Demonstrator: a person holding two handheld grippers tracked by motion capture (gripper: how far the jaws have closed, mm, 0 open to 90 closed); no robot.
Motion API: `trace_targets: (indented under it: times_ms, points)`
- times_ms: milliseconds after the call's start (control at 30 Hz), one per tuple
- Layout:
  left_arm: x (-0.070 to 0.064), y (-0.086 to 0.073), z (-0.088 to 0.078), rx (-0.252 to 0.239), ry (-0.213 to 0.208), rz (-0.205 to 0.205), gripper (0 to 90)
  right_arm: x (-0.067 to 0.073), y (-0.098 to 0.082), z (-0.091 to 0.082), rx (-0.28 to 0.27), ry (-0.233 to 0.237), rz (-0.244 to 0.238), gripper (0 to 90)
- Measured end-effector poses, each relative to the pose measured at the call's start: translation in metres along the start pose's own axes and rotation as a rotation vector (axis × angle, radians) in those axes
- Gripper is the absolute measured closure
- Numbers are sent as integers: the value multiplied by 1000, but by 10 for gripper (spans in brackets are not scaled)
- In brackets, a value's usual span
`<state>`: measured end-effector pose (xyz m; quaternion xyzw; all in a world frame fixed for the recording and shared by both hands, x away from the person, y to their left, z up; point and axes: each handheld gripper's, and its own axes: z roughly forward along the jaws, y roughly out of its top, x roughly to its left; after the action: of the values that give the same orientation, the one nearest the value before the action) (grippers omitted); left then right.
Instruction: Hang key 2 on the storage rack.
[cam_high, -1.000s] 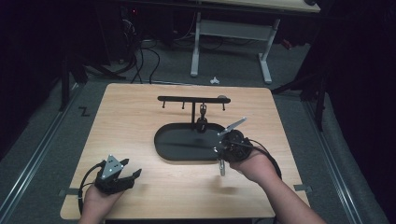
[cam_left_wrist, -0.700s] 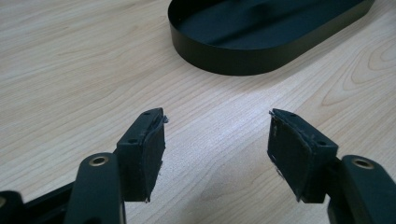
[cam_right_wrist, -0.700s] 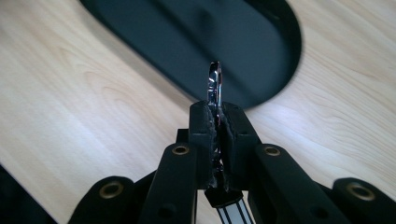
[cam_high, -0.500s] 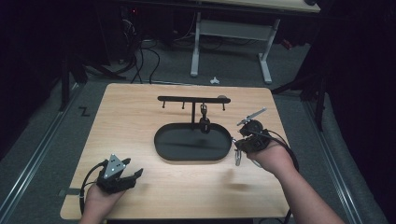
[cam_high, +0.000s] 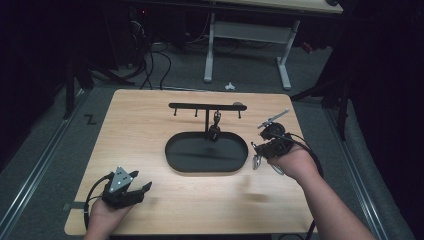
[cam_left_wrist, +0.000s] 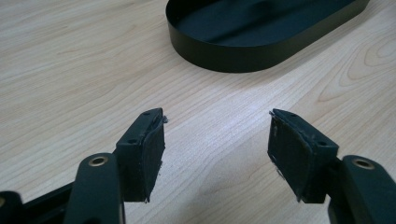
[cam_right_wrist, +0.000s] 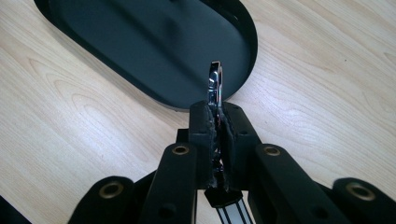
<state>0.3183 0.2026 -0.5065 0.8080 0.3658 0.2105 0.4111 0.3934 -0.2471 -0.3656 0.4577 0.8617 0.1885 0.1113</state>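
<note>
Since a second ago the right gripper (cam_high: 261, 150) has carried its key ring (cam_high: 256, 162) from over the tray (cam_high: 175, 159) out past the tray's right end; the left gripper (cam_high: 145, 187) has stayed put.

From the high view, the right gripper hangs above the desk (cam_high: 150, 115) just beside the tray, with the ring dangling from its tip. Behind the tray stands a hook rack (cam_high: 207, 106) with one small item (cam_high: 217, 119) hanging from it. The left gripper rests at the desk's near left corner, well apart from everything.

Along the left gripper (cam_left_wrist: 215, 140), the jaws stand well apart with nothing between them, only bare desk (cam_left_wrist: 70, 70) and the tray's wall (cam_left_wrist: 233, 60) ahead.

Along the right gripper (cam_right_wrist: 217, 109), the jaws are closed tight on a shiny metal clip (cam_right_wrist: 215, 84), which pokes out edge-on from the pads; a dark key part (cam_right_wrist: 222, 199) hangs below.

The pinch sits on a thin, smooth piece of metal, so I judge the ring could swivel or slip out on a quick swing. A hook on the rack is a small target, and a twisted ring could miss it and drop.
</note>
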Motion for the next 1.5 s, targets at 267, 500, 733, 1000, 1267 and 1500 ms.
trace_targets:
  times_ms: [267, 500, 733, 1000, 1267, 1500]
  points:
    - [0, -3, -5, -4, 21, -11, 370, -6, 11, -1, -3, 12, -2, 837]
    - [1, -5, -7, 0, 25, -14, 370, -6, 30, 0, -14, 9, -23, 837]
    - [2, -5, -9, -8, 30, -18, 370, -2, 54, -2, -36, 12, -40, 837]
    - [2, -6, -9, -6, 31, -16, 370, 1, 69, -6, -56, 13, -48, 838]
    - [3, -6, -10, -2, 28, -16, 370, -2, 78, -9, -70, 14, -41, 838]
    - [2, -6, -10, -4, 26, -14, 370, -5, 84, -8, -69, 20, -35, 838]
